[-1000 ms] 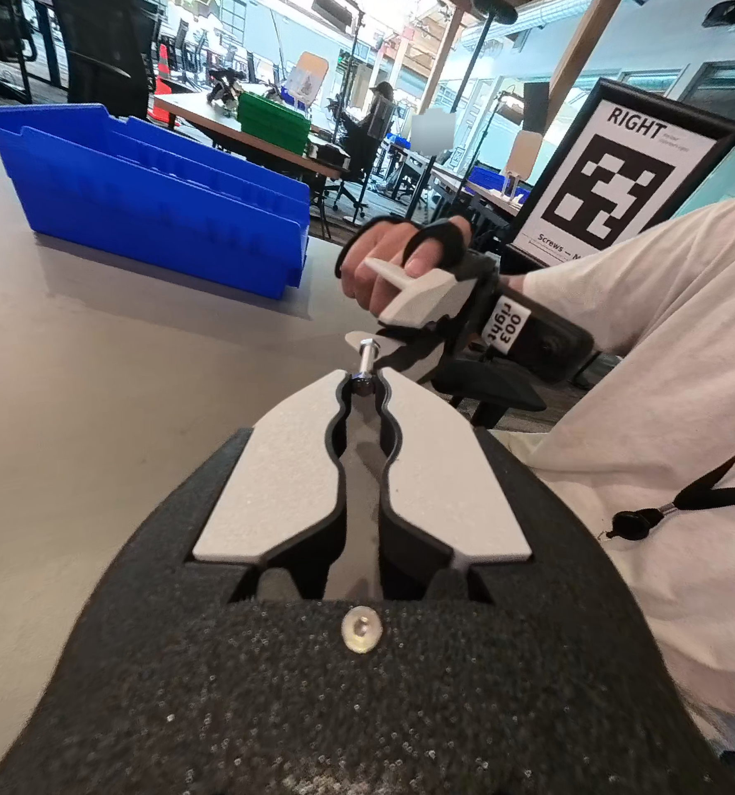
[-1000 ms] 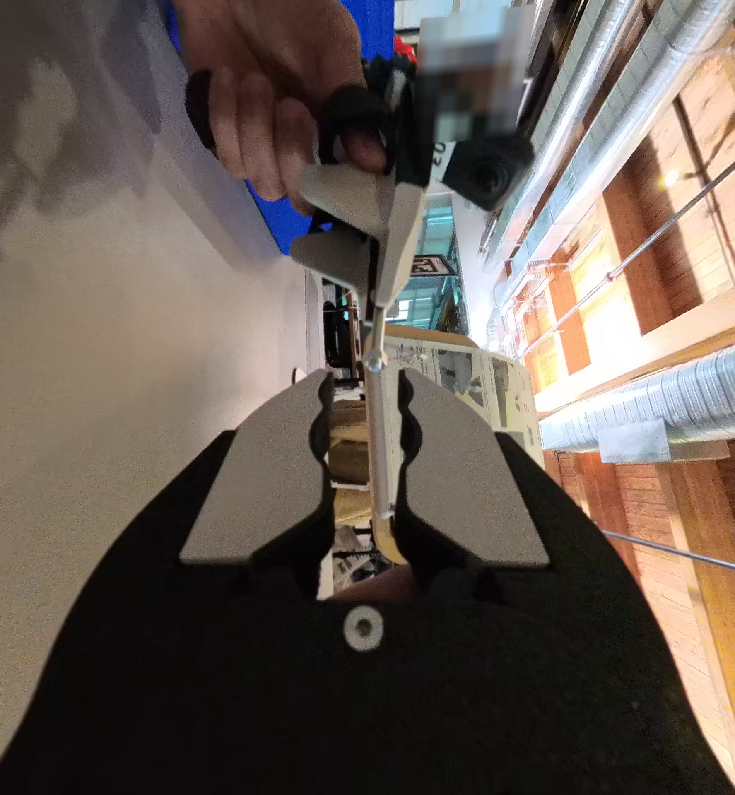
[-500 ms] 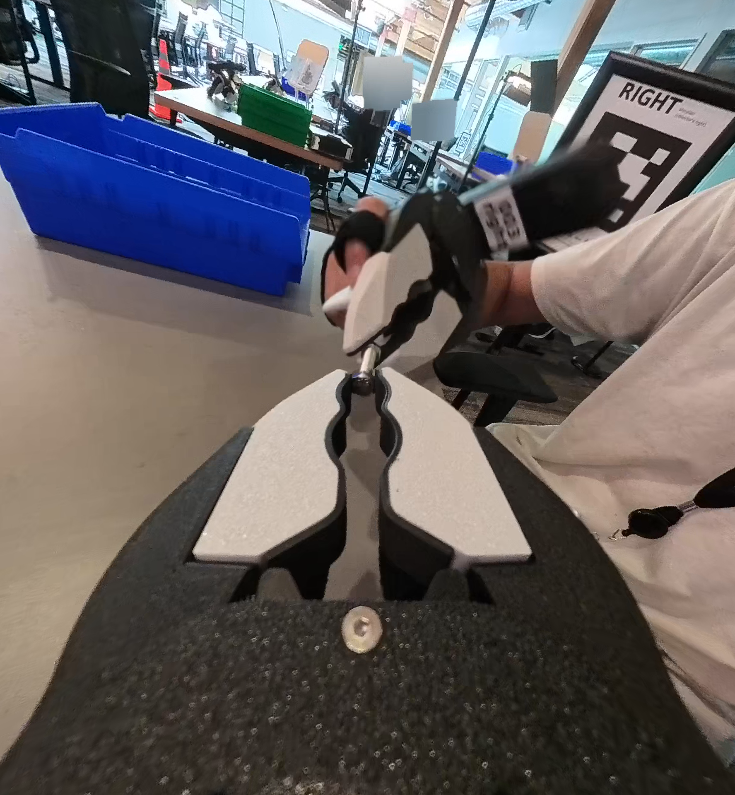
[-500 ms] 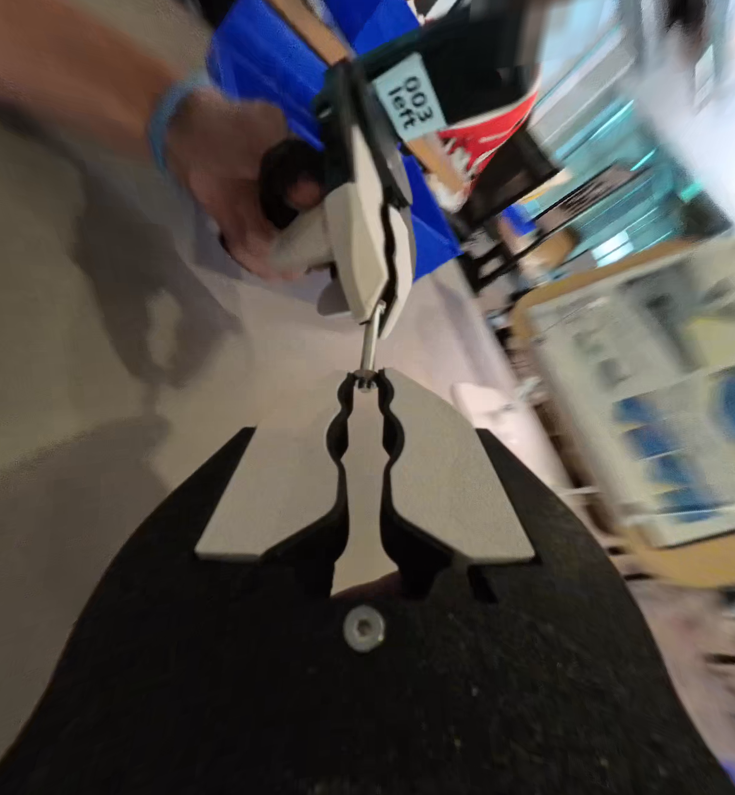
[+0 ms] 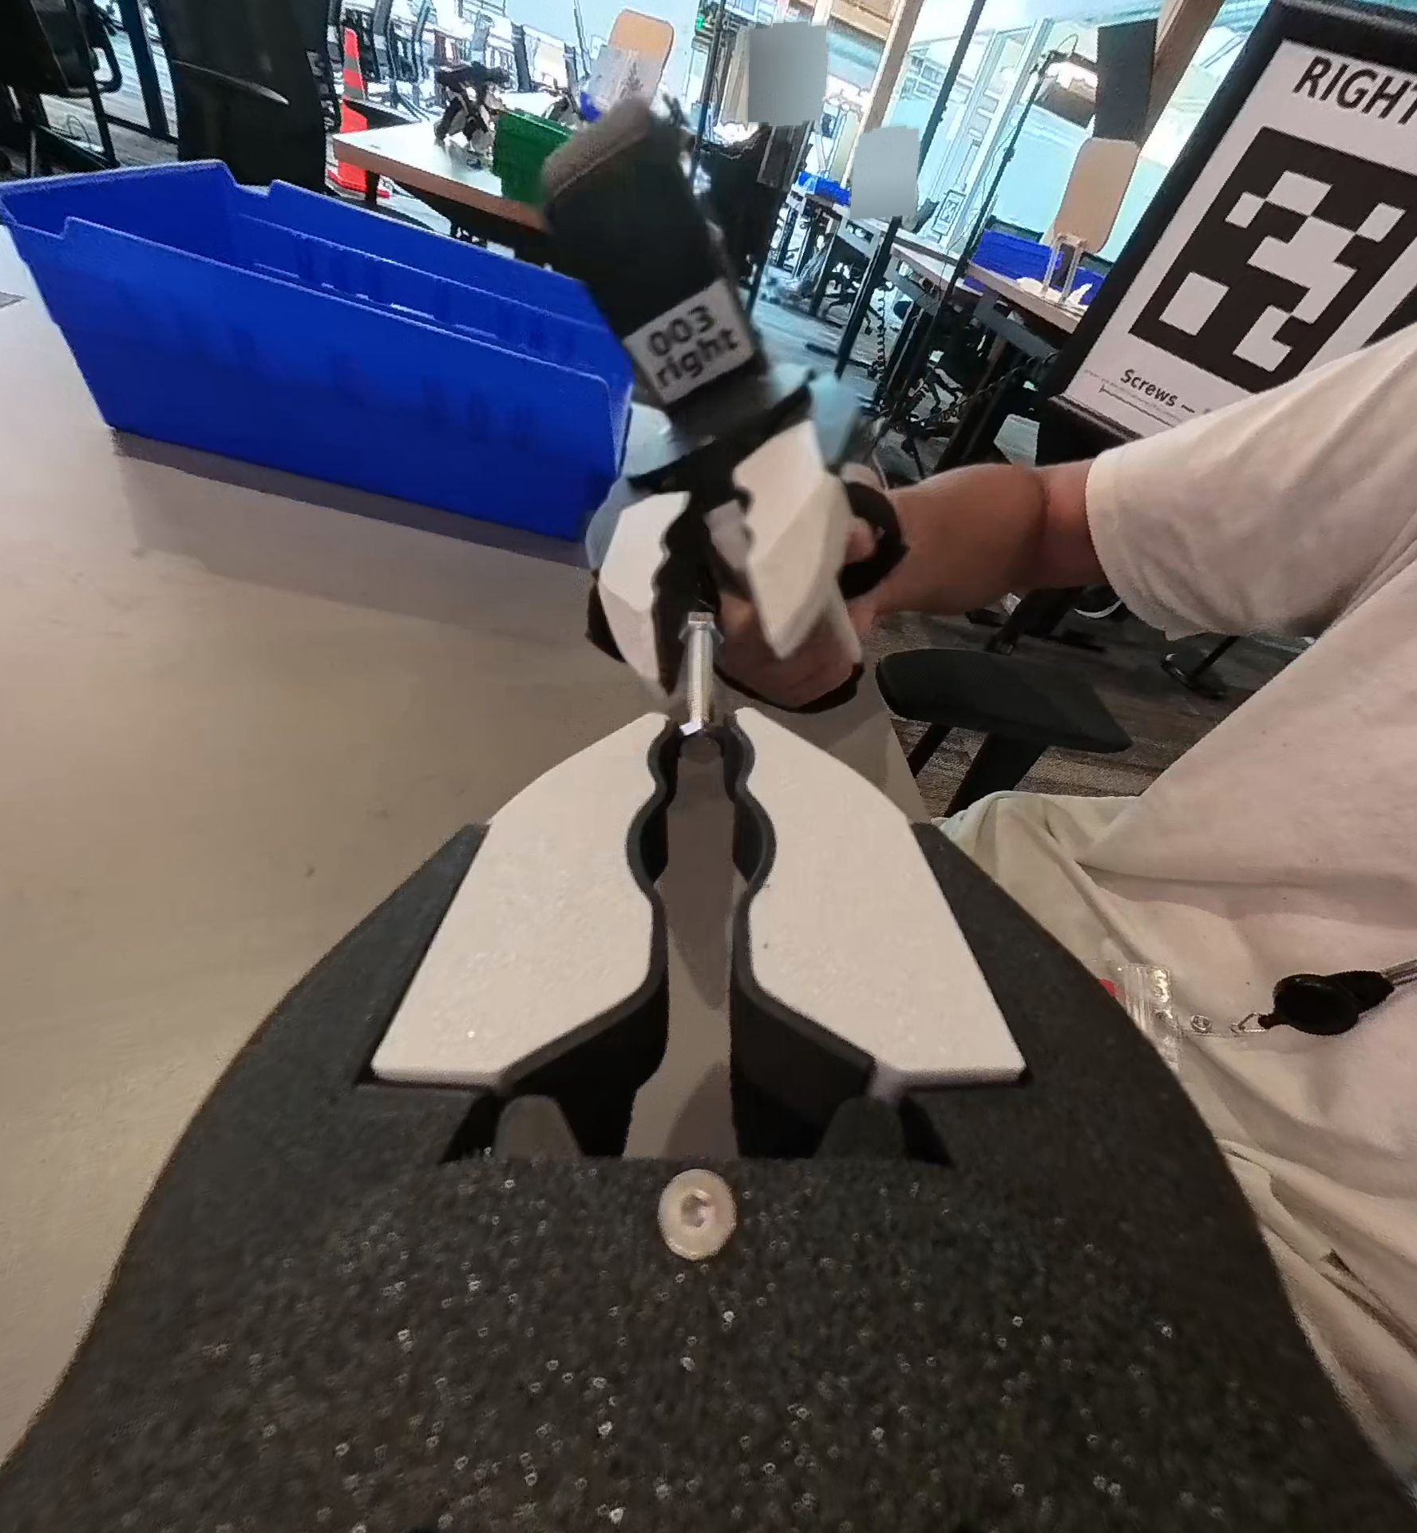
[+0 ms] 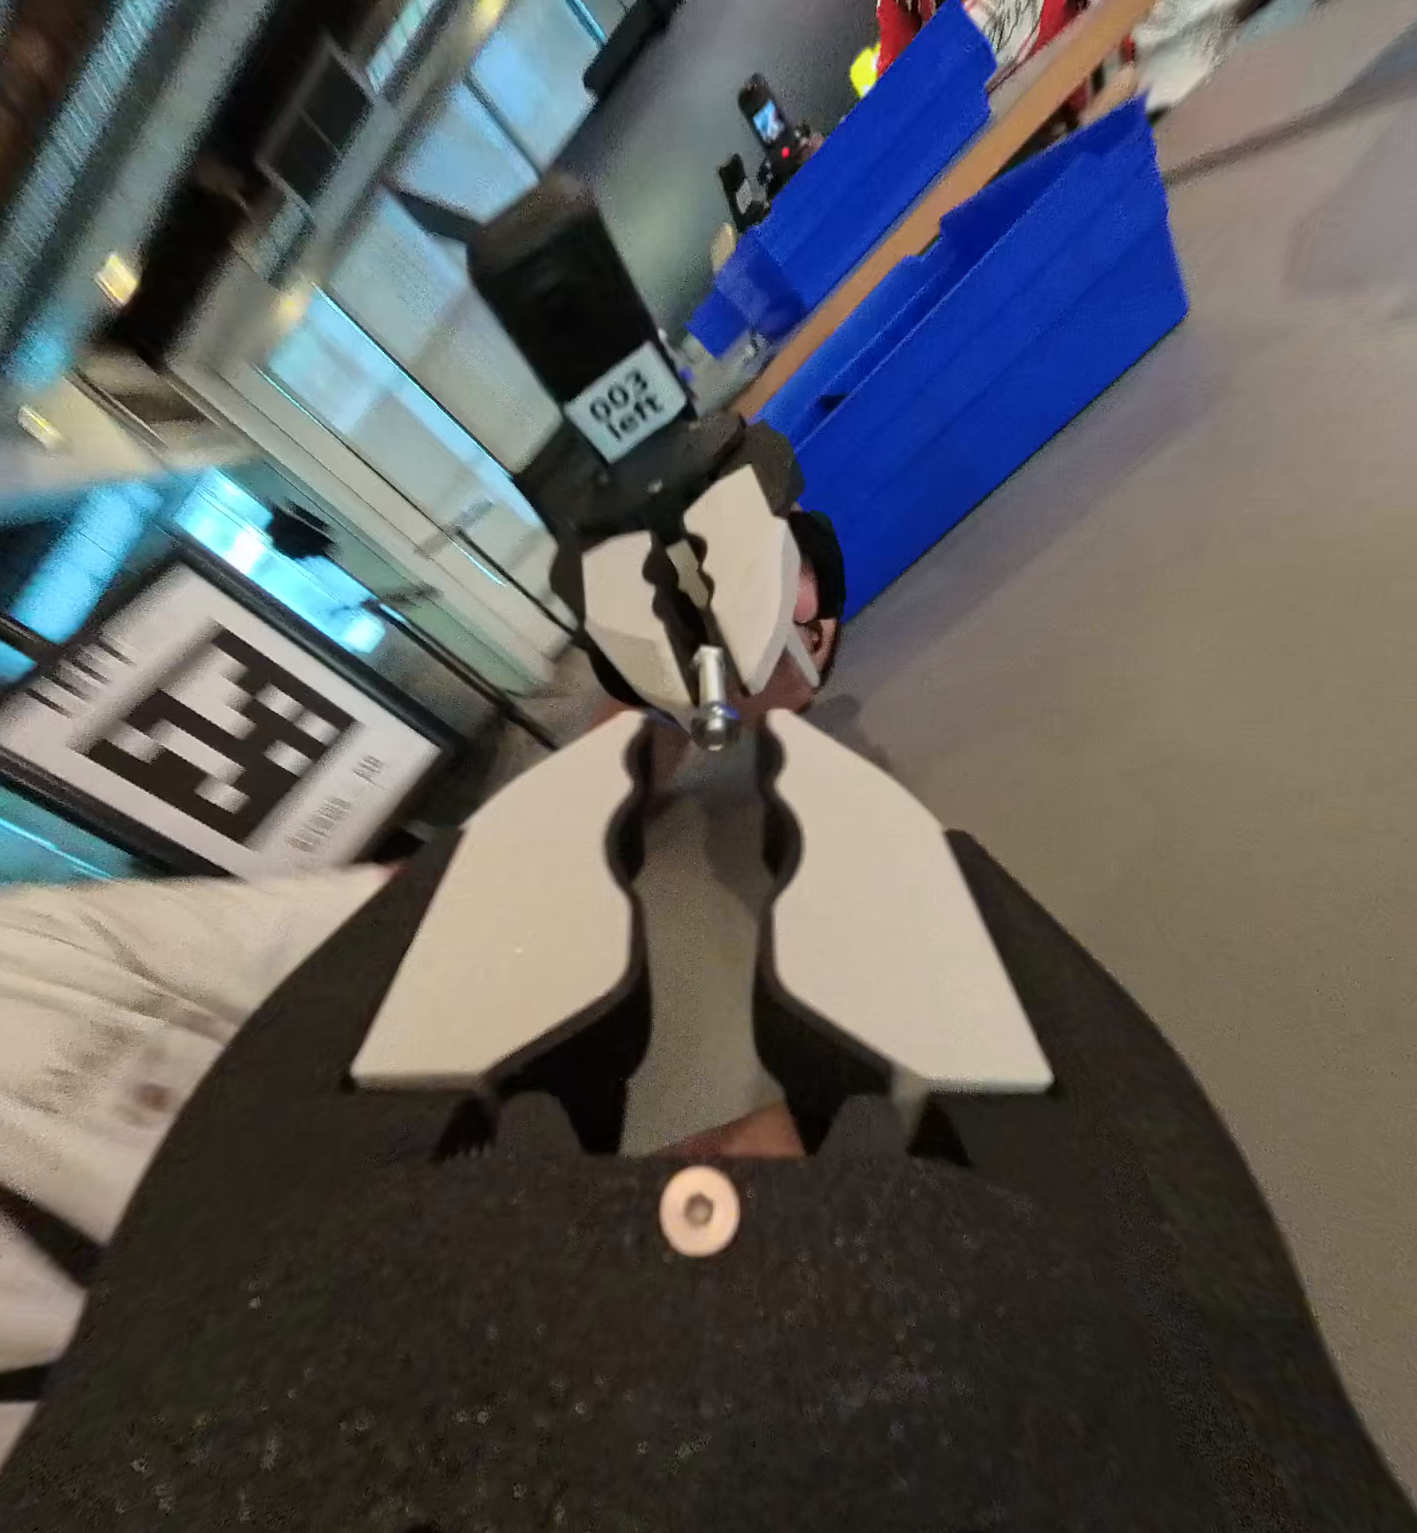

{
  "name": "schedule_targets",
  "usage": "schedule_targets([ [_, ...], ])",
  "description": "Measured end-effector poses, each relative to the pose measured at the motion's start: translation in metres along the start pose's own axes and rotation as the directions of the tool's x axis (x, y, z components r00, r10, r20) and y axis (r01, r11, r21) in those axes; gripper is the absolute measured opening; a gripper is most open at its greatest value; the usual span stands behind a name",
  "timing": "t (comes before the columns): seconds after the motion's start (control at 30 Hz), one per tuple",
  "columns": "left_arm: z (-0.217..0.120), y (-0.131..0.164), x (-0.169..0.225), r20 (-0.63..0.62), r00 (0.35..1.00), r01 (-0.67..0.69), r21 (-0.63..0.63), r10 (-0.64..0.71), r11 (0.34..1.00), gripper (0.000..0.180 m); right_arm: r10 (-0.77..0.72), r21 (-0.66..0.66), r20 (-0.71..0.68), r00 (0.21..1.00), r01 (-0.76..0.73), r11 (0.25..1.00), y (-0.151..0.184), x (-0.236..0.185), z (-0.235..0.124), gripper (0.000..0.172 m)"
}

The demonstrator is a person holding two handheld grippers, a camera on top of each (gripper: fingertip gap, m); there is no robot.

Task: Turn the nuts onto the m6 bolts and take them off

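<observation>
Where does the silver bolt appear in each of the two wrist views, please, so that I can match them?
Left wrist view: the bolt sits at centre, rising from the left gripper, whose tips clamp its near end, toward the right gripper.
Right wrist view: the bolt sits just above centre, sticking out of the left gripper's tips, its free end between the right gripper's open fingers.
Shared landmark: the blue bin on the table.

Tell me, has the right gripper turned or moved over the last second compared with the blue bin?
Yes. The right gripper has swung round: its body, earlier low to the right, now stands up before the blue bin, its fingers open around the bolt.
</observation>
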State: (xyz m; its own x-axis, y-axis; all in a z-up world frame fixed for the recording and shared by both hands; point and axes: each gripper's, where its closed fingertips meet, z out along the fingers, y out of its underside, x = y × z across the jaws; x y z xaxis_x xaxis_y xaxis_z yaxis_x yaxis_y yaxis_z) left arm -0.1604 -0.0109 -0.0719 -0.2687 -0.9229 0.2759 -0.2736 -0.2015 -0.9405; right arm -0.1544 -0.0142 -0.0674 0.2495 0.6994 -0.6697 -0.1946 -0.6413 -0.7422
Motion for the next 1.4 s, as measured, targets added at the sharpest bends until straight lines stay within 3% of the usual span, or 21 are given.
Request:
schedule_targets([
  [0.07,-0.001,0.0,-0.001,0.003,1.0,0.002,0.004,-0.002,1.0,0.01,-0.284,-0.088,-0.105,0.953,0.276,0.957,0.01,0.005,0.0,0.04],
  [0.1,-0.002,-0.001,-0.001,0.002,1.0,0.005,0.009,-0.005,1.0,0.01,-0.45,-0.152,-0.156,0.879,0.429,0.891,0.016,0.01,-0.002,0.043],
  [0.13,-0.003,-0.002,-0.001,0.001,1.0,0.007,0.015,-0.007,1.0,0.01,-0.628,-0.237,-0.2,0.752,0.585,0.776,0.023,0.018,-0.005,0.045],
  [0.2,-0.005,-0.004,-0.001,-0.001,1.0,0.009,0.025,-0.009,1.0,0.01,-0.888,-0.373,-0.231,0.398,0.807,0.458,0.03,0.026,-0.015,0.045],
  [0.23,-0.005,-0.004,-0.002,0.002,1.0,0.009,0.028,-0.009,1.0,0.01,-0.949,-0.424,-0.235,0.21,0.857,0.294,0.031,0.028,-0.021,0.042],
  [0.27,-0.006,-0.005,-0.002,0.0,1.0,0.011,0.03,-0.011,0.999,0.01,-0.971,-0.452,-0.227,0.072,0.876,0.171,0.035,0.027,-0.024,0.039],
  [0.3,-0.006,-0.005,-0.001,-0.003,1.0,0.013,0.033,-0.013,0.999,0.01,-0.976,-0.464,-0.218,0.004,0.879,0.107,0.039,0.025,-0.026,0.036],
  [0.33,-0.006,-0.005,-0.001,-0.003,1.0,0.012,0.036,-0.012,0.999,0.01,-0.974,-0.462,-0.226,0.003,0.88,0.11,0.042,0.025,-0.027,0.038],
  [0.43,-0.006,-0.006,0.001,-0.015,1.0,0.014,0.04,-0.013,0.999,0.01,-0.946,-0.385,-0.285,0.154,0.885,0.261,0.038,0.018,-0.028,0.042],
  [0.6,-0.004,-0.007,0.009,-0.059,0.998,0.008,0.042,-0.005,0.999,0.01,-0.763,-0.166,-0.234,0.602,0.749,0.642,0.009,-0.002,-0.021,0.047],
  [0.67,-0.004,-0.007,0.011,-0.066,0.998,0.005,0.039,-0.003,0.999,0.01,-0.694,-0.111,-0.159,0.702,0.686,0.719,0.003,-0.01,-0.014,0.046],
  [0.83,-0.004,-0.006,0.012,-0.069,0.998,0.005,0.034,-0.002,0.999,0.01,-0.713,-0.119,-0.146,0.686,0.703,0.701,-0.001,-0.006,-0.002,0.036],
  [0.93,-0.001,-0.003,0.012,-0.07,0.998,0.005,0.017,-0.003,1.0,0.01,-0.716,-0.107,-0.132,0.686,0.708,0.698,-0.001,-0.007,0.003,0.011],
  [1.1,0.001,-0.004,0.009,-0.046,0.999,0.009,0.031,-0.008,0.999,0.01,-0.737,-0.109,-0.154,0.658,0.73,0.674,-0.004,-0.008,0.002,0.01],
  [1.2,-0.002,-0.011,-0.006,0.079,0.996,0.041,0.108,-0.049,0.993,0.069,-0.723,-0.11,-0.206,0.66,0.718,0.687,-0.01,-0.001,-0.003,0.01],
  [1.3,-0.014,-0.006,-0.036,0.355,0.926,0.059,0.193,-0.125,0.98,0.075,-0.709,-0.133,-0.29,0.642,0.707,0.695,-0.018,0.006,-0.017,0.01],
  [1.4,-0.035,0.008,-0.058,0.654,0.753,-0.043,0.161,-0.074,0.986,0.075,-0.689,-0.179,-0.435,0.58,0.694,0.698,-0.035,0.013,-0.05,0.01],
])
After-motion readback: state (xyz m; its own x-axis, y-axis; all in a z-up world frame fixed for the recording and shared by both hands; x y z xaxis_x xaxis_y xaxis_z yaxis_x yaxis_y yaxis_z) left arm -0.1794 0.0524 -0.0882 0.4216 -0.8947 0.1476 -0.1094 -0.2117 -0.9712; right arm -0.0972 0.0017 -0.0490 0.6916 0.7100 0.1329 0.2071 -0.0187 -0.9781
